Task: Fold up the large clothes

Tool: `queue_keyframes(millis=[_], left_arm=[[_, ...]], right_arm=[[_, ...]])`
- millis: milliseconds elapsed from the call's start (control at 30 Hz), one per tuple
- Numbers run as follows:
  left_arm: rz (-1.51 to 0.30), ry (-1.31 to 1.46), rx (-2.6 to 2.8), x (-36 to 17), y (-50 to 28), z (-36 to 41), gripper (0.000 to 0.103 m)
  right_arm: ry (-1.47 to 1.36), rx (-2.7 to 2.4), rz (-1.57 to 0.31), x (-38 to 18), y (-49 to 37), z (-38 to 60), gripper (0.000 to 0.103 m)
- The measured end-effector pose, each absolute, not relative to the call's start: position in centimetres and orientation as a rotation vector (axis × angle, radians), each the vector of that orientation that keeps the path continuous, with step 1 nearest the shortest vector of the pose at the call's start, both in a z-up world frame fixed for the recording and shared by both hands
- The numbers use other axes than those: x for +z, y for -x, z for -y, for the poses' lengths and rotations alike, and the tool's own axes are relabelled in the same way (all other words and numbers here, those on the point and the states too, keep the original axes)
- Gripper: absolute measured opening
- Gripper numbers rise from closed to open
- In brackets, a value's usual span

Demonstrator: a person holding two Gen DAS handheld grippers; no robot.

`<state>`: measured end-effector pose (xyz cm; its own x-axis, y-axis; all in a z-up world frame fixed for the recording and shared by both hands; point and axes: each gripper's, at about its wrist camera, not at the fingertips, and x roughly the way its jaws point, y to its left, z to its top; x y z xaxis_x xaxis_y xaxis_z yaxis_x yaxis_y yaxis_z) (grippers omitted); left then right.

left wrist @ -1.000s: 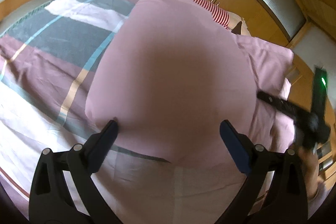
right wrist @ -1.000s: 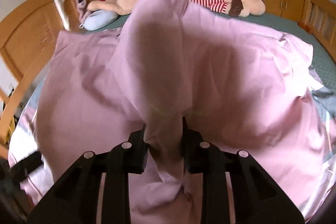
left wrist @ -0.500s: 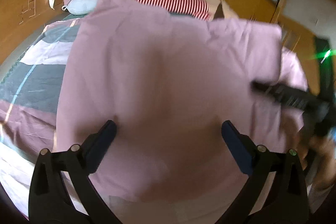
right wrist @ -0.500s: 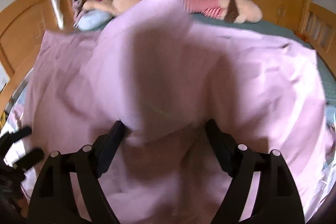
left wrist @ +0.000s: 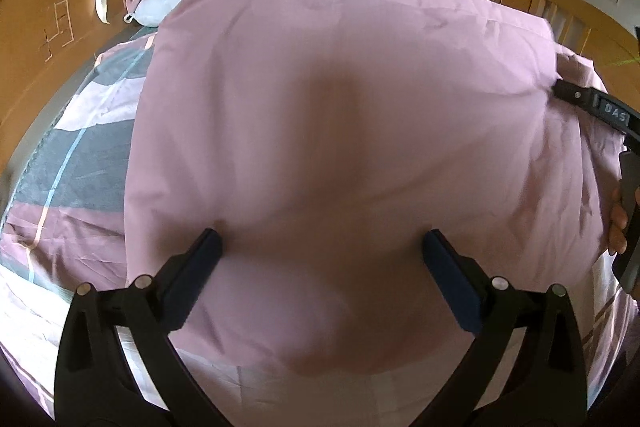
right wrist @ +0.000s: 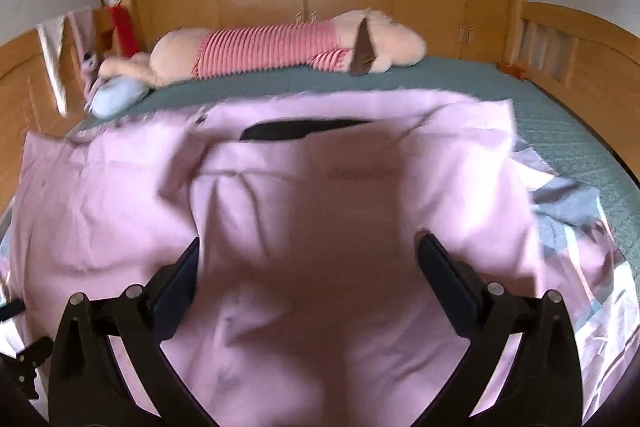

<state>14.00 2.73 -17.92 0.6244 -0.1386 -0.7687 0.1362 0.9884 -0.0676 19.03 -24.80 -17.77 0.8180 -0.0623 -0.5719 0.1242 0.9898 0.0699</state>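
A large pink garment (left wrist: 340,99) lies spread over the bed and fills most of both views (right wrist: 320,195). My left gripper (left wrist: 320,259) is open, its two fingers wide apart over the near part of the cloth, holding nothing. My right gripper (right wrist: 308,259) is open too, its fingers spread over the pink cloth. A dark strip (right wrist: 304,129) shows on the cloth near its far edge. The right gripper's black body (left wrist: 596,107) shows at the right edge of the left wrist view.
A big plush toy in a red-striped shirt (right wrist: 272,47) lies along the head of the bed. A small pale blue pillow (right wrist: 116,95) sits at the far left. A plaid bedsheet (left wrist: 80,131) lies to the left, green cover (right wrist: 560,115) to the right. Wooden walls surround the bed.
My right gripper has opened and let go of the pink cloth it was pinching; the cloth has dropped flat on the bed. The left gripper stayed open and swung towards the headboard.
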Motion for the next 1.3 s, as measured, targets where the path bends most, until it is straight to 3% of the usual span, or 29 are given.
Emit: queue_keyframes(millis=[133, 267, 433, 733, 1000, 1200, 1300], left_arm=[[-0.846, 0.018, -0.151, -17.1, -13.9, -3.2, 0.101], [-0.865, 0.051, -0.125, -17.3, -14.1, -4.1, 0.101], [-0.872, 0.080, -0.131, -17.5, -14.2, -4.5, 0.101], [-0.869, 0.109, -0.086, -17.8, -14.3, -5.4, 0.101], [-0.813, 0.342, -0.122, -16.6, -14.0, -8.6, 0.101], [-0.830, 0.308, -0.120, -16.8, -14.1, -8.0, 0.101], [-0.834, 0.298, -0.119, -16.9, -14.1, -7.9, 0.101]], right_arm=[[-0.082, -0.100, -0.577, -17.8, -18.6, 25.1, 0.102], [-0.256, -0.077, -0.428, -16.6, -15.8, 27.7, 0.102], [-0.198, -0.220, -0.631, -19.0, -18.9, 29.7, 0.102], [-0.415, -0.299, -0.772, -23.8, -20.4, 34.7, 0.102], [-0.265, -0.151, -0.497, -16.8, -14.8, 26.0, 0.102], [-0.207, -0.318, -0.296, -14.3, -11.6, 24.1, 0.102], [-0.219, -0.236, -0.296, -14.0, -11.4, 23.5, 0.102]])
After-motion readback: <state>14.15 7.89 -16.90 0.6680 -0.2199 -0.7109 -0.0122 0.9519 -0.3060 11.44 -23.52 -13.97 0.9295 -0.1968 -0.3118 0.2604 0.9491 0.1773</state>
